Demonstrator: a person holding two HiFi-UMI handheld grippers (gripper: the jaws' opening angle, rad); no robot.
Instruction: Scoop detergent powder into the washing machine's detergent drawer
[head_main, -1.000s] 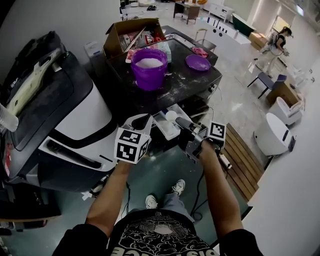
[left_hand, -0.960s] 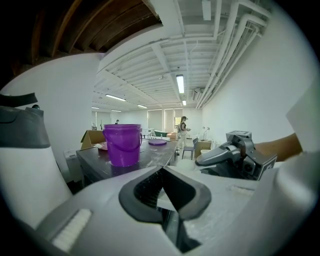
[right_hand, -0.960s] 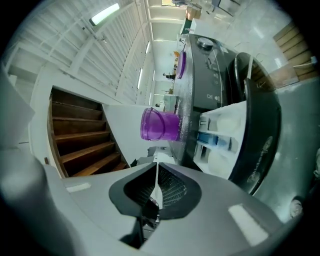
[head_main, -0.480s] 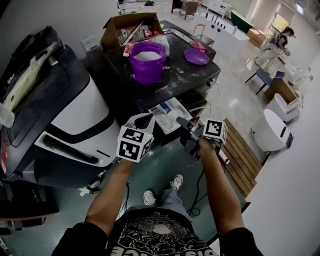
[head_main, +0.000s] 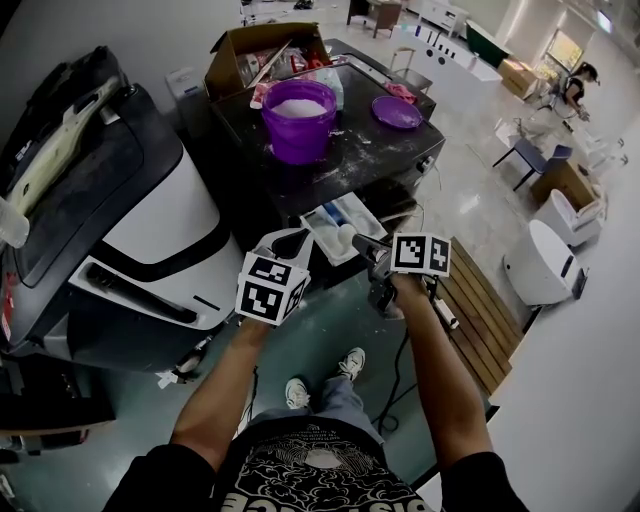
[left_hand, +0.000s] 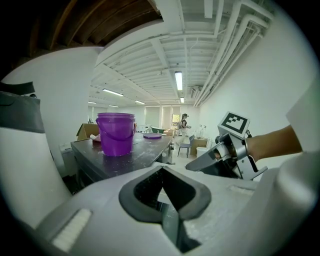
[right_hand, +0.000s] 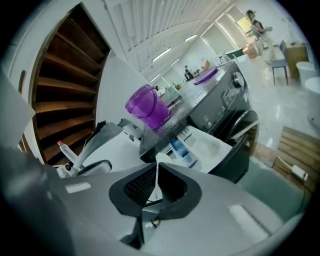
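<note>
Green floor (head_main: 322, 345) | drawer (head_main: 322, 232) just ahead — right gripper (right_hand: 156, 192) clamps scoop (right_hand: 160, 159) | left gripper (left_hand: 162, 211) closed

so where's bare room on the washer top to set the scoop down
Free: the washer top between the purple bucket and the purple lid, and its front edge. Crowded: the back, by the cardboard box.

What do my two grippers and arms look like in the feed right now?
The left gripper and right gripper are grey handheld units. Each carries a white cube printed with black square markers. Their fingers are pale grey, with dark textured pads framing a V-shaped notch. The forearms are bare below a short-sleeved black T-shirt with white print.
</note>
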